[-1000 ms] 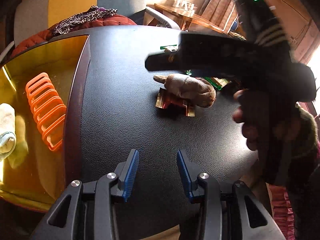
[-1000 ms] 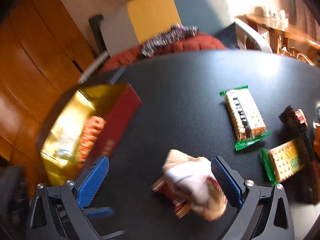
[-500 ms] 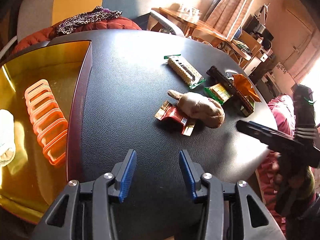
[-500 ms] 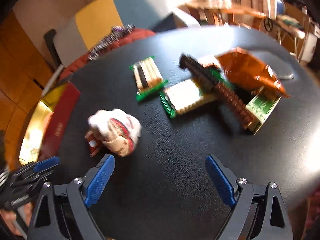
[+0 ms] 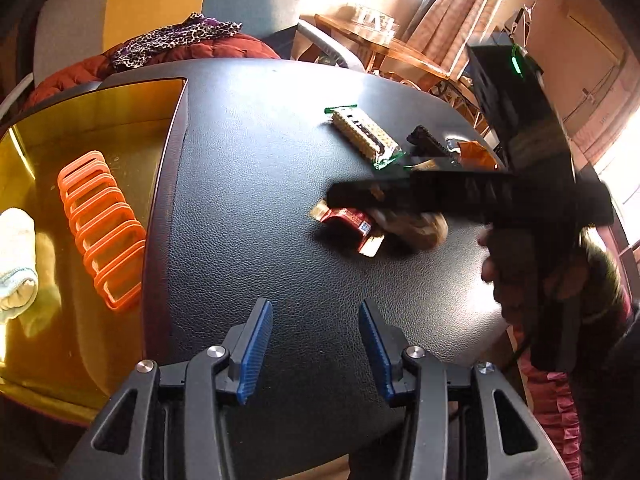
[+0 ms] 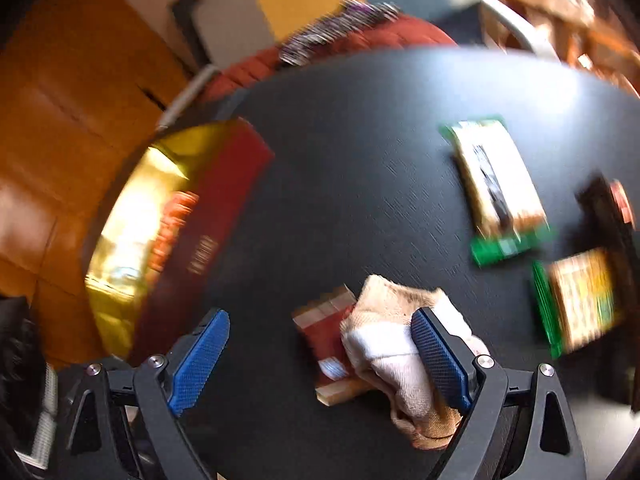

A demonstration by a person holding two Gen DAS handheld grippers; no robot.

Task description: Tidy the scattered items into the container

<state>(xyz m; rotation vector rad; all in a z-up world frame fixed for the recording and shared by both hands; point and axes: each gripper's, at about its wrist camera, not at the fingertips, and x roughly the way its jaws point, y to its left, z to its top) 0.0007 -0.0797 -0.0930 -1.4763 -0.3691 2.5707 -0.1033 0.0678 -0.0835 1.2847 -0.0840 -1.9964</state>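
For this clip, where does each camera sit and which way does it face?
Left wrist: on the left gripper, looking across the black table at the gold box; the right gripper and hand show.
Right wrist: on the right gripper, open, looking down at the beige sock.
Shared: sock, red snack packet, box.

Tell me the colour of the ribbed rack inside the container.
Orange rack; clearest in the left wrist view.

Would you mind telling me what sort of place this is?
Probably a lived-in room at home: curtains by a bright window, a wooden side table, and a padded chair draped with clothing behind the black table.
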